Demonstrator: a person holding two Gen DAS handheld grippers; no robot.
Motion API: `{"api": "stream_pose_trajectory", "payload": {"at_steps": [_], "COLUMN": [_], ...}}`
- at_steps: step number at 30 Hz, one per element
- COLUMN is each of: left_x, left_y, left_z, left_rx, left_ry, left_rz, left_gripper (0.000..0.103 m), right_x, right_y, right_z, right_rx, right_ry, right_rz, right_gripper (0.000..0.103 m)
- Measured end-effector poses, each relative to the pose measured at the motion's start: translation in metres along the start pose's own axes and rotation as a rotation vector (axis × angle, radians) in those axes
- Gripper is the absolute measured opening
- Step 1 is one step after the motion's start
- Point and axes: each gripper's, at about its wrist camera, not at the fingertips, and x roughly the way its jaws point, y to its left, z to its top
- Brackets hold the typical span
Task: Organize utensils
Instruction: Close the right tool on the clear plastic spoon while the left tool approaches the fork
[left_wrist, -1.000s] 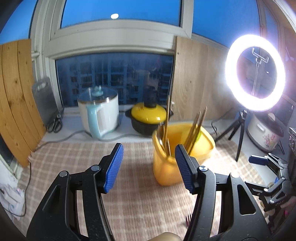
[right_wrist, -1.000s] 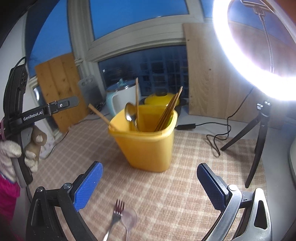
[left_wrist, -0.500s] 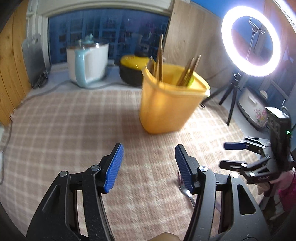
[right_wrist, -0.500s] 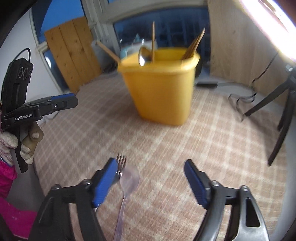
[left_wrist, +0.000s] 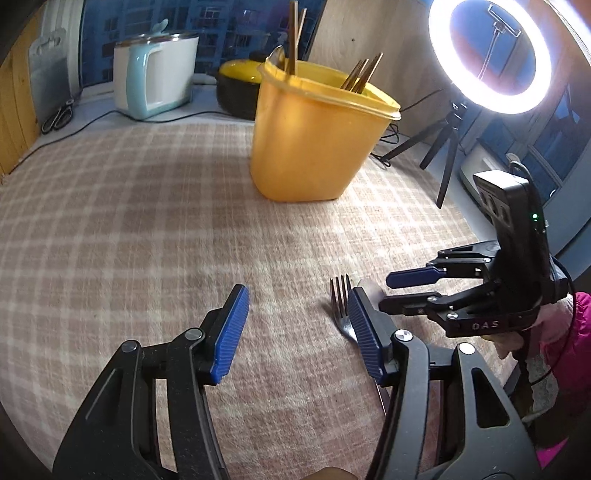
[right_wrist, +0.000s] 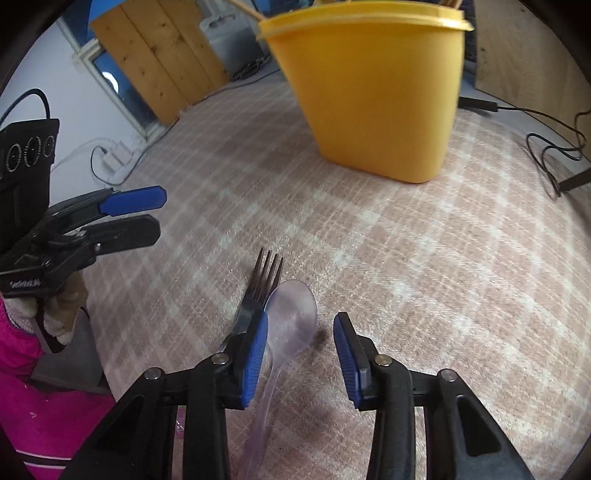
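Checked tablecloth (right_wrist: 424, 258) spread under everything, with a yellow bin (right_wrist: 373, 92) standing upright near its far side, chopsticks (left_wrist: 360, 75) and other handles leaning out of the top. Nearer the camera, lying flat on the cloth: a metal fork (right_wrist: 264, 280) and a clear plastic spoon (right_wrist: 291, 317), side by side and touching or nearly so, the fork to the left in the right wrist view. Long axes close to parallel, running from the near edge toward the bin, fork tines and spoon bowl at the far end, handles trailing back under the gripper. Right gripper (right_wrist: 299, 354) lowered over the pair, jaws just closing in yet apart, the spoon's bowl and neck lying in the gap against the left pad, the fork mostly outside that pad; no squeeze on either visible. Left gripper (left_wrist: 295, 328) hovering over bare cloth just left of the fork, jaws partly spread with nothing between them, its right finger (left_wrist: 364, 332) covering the fork's neck in its own view. Beyond the bin, a pale kettle (left_wrist: 155, 74), a yellow-lidded pot (left_wrist: 238, 86) and a lit ring light (left_wrist: 491, 55) on a tripod.
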Motion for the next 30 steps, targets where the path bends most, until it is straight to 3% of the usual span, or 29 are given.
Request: {"api": "stream_pose_trajectory", "payload": {"at_steps": [9, 17, 20, 23, 30], "left_x": [-0.005, -0.001, 0.001, 0.004, 0.028], "left_y": [0.012, 0.017, 0.015, 0.012, -0.005], "left_z": [-0.003, -0.002, -0.001, -0.001, 0.000], "left_rx": [-0.041, -0.066, -0.059, -0.044, -0.021], "left_ry": [0.001, -0.001, 0.005, 0.017, 0.073], "left_rz": [0.004, -0.002, -0.007, -0.018, -0.081], "left_gripper": [0.057, 0.057, 0.057, 0.057, 0.041], "right_x": [0.018, 0.020, 0.017, 0.013, 0.005], "right_y": [0.015, 0.030, 0.032, 0.032, 0.021], "right_z": [0.009, 0.010, 0.011, 0.013, 0.006], "right_rx": [-0.085, -0.135, -0.128, -0.113, -0.046], "right_ry": [0.052, 0.069, 0.049, 0.037, 0.021], "right_rz": [-0.079, -0.166, -0.165, -0.148, -0.131], "right_gripper": [0.037, 0.018, 0.007, 0.002, 0.001]}}
